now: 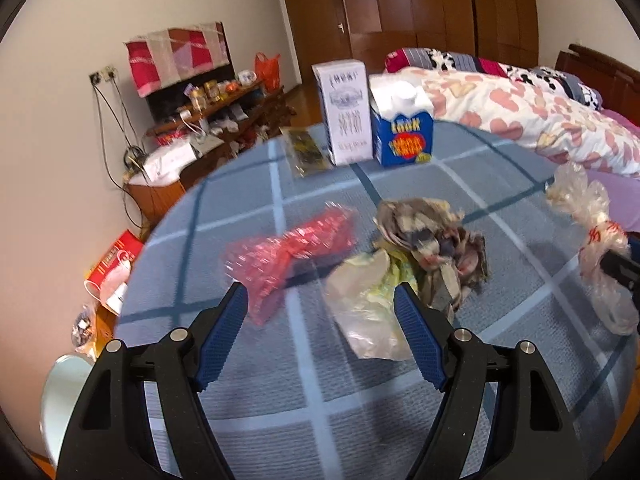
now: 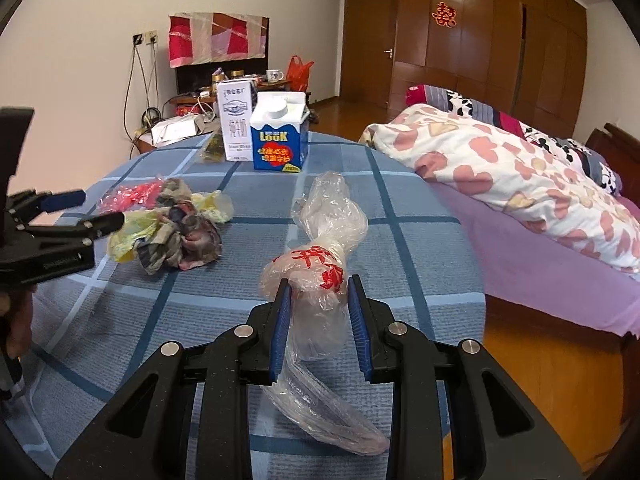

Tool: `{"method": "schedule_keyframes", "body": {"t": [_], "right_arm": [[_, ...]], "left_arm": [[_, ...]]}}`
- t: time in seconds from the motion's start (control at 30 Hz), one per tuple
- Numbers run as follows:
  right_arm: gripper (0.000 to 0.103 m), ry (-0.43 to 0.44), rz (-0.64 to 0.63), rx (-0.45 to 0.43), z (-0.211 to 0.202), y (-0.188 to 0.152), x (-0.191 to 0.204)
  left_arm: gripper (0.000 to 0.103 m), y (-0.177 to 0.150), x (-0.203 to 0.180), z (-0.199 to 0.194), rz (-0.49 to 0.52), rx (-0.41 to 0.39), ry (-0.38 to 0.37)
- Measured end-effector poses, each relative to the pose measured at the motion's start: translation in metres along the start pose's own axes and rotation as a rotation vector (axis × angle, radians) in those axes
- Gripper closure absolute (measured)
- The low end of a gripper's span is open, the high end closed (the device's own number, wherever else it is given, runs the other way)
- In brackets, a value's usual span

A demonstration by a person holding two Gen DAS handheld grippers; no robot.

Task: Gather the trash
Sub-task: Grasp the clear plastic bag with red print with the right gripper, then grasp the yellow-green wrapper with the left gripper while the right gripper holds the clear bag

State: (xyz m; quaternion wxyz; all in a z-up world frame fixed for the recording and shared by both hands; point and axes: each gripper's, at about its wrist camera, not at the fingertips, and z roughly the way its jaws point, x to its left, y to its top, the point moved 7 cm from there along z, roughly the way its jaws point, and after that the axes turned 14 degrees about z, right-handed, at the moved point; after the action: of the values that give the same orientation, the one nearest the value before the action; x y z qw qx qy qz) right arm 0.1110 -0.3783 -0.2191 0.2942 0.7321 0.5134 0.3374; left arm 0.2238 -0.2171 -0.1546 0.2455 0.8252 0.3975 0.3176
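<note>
gripping clear plastic bag (image 2: pixel 320 240), right gripper (image 2: pixel 319 286).

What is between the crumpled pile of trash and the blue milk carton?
Nothing: in the right wrist view, only bare blue checked tablecloth lies between the crumpled trash pile and the blue milk carton.

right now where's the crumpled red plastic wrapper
The crumpled red plastic wrapper lies on the blue checked tablecloth, just ahead of the open left gripper and left of the wadded patterned paper.
</note>
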Motion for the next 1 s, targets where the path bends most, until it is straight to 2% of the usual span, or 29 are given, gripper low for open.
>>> {"method": "schedule_keyframes", "body": {"t": [0.07, 0.1, 0.13, 0.17, 0.2, 0.23, 0.4, 0.7, 1.0], "right_arm": [[0.074, -0.001, 0.007, 0.004, 0.001, -0.001, -0.002], [0.074, 0.0, 0.01, 0.005, 0.001, -0.001, -0.003], [0.074, 0.003, 0.012, 0.007, 0.002, -0.002, -0.004], [0.074, 0.005, 0.012, 0.007, 0.002, -0.003, -0.003], [0.074, 0.008, 0.013, 0.008, 0.002, -0.004, -0.002], [0.074, 0.014, 0.011, 0.009, 0.002, -0.005, 0.0], [0.074, 0.04, -0.002, -0.001, -0.003, -0.005, 0.01], [0.074, 0.087, -0.025, -0.023, -0.012, -0.005, 0.034], [0.074, 0.135, -0.058, -0.045, -0.02, -0.001, 0.063]], "left_arm": [[0.029, -0.003, -0.007, 0.004, 0.011, 0.013, -0.023], [0.034, -0.005, -0.01, 0.006, 0.012, 0.02, -0.038], [0.05, -0.008, -0.014, 0.009, 0.013, 0.035, -0.07], [0.06, -0.011, -0.017, 0.011, 0.016, 0.045, -0.088], [0.069, -0.012, -0.02, 0.013, 0.019, 0.054, -0.105], [0.075, -0.011, -0.02, 0.011, 0.021, 0.047, -0.106], [0.078, -0.01, -0.015, -0.004, 0.03, 0.008, -0.084], [0.079, -0.023, 0.025, -0.058, 0.0, -0.099, 0.036], [0.079, -0.051, 0.053, -0.08, -0.029, -0.106, 0.101]]}}
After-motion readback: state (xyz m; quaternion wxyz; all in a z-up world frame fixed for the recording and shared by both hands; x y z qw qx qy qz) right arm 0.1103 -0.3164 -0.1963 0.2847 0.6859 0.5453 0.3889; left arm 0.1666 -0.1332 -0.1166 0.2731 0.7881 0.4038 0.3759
